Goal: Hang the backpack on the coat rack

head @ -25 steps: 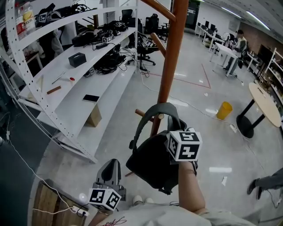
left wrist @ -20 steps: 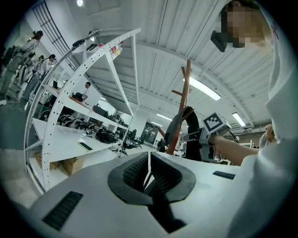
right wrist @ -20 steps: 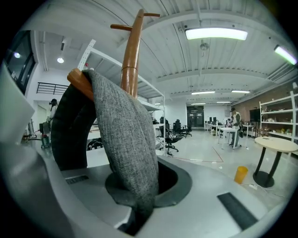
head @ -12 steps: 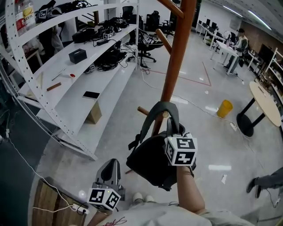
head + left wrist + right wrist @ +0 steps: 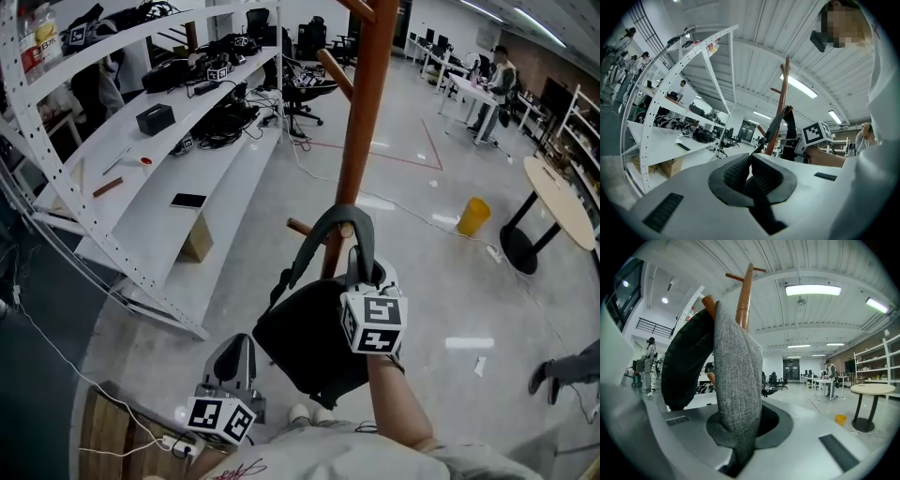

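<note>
Closest to me, low at the left of the head view, my left gripper (image 5: 749, 161) is clenched on nothing, its ribbed dark pads meeting at the tips. Just ahead of it, my right gripper (image 5: 738, 427) is clamped on the grey strap (image 5: 733, 371) of the backpack (image 5: 305, 337), and the woven band runs straight up out of the jaws. That strap is coarse, heathered grey fabric. It forms a tall loop that arches over the rounded tip of a low peg (image 5: 347, 229) on the coat rack (image 5: 361, 122). I cannot tell whether the peg carries the weight. The bag's body is plain black and bulky, with a thin dark strap trailing off its left side. It hangs under the loop, clear of the floor and just beside the brown wooden pole. Farther off, white shelving (image 5: 202, 173) holds cables and small boxes. Beyond the pole a yellow bin (image 5: 474, 216) stands on the floor near a round table (image 5: 562, 202).
</note>
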### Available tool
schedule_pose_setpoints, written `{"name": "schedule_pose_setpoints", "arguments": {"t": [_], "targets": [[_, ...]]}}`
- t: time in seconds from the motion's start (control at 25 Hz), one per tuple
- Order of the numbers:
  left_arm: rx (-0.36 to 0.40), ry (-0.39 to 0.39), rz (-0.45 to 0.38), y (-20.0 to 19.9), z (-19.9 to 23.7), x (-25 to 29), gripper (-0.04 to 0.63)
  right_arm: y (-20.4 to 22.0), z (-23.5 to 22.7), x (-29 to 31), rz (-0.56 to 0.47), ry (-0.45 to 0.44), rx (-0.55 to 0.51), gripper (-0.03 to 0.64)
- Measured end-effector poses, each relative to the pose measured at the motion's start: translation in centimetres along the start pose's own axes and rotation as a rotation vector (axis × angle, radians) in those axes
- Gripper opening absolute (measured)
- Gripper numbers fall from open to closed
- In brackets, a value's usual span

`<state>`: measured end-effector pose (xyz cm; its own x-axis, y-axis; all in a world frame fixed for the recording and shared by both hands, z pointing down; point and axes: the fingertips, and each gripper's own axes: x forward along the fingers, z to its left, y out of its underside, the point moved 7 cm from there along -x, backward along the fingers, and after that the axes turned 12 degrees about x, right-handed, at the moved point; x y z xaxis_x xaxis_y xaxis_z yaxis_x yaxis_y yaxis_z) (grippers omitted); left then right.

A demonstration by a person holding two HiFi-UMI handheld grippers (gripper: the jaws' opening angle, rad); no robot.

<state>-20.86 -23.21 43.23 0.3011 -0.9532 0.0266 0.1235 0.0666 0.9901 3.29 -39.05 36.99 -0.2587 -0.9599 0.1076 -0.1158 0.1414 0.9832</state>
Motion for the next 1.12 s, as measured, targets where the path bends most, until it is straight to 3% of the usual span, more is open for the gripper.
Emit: {"name": "schedule_pose_setpoints", "arguments": {"t": [0.8, 0.92, 1.12], "targets": [[0.002, 0.060, 0.005, 0.7, -0.1, -0.2, 0.025, 0.9, 1.2, -1.2, -0.066, 0.020, -0.083, 0.027], [0.007, 0.075, -0.002, 0.5, -1.0, -0.3, 0.025, 0.9, 1.3, -2.3, -0.077, 0.020, -0.130, 0.113], [0.018, 0.091, -0.005, 0.5, -2.2, -1.2, 0.025, 1.5, 0.9, -4.2, -0.075, 0.027, -0.137, 0.140]]}}
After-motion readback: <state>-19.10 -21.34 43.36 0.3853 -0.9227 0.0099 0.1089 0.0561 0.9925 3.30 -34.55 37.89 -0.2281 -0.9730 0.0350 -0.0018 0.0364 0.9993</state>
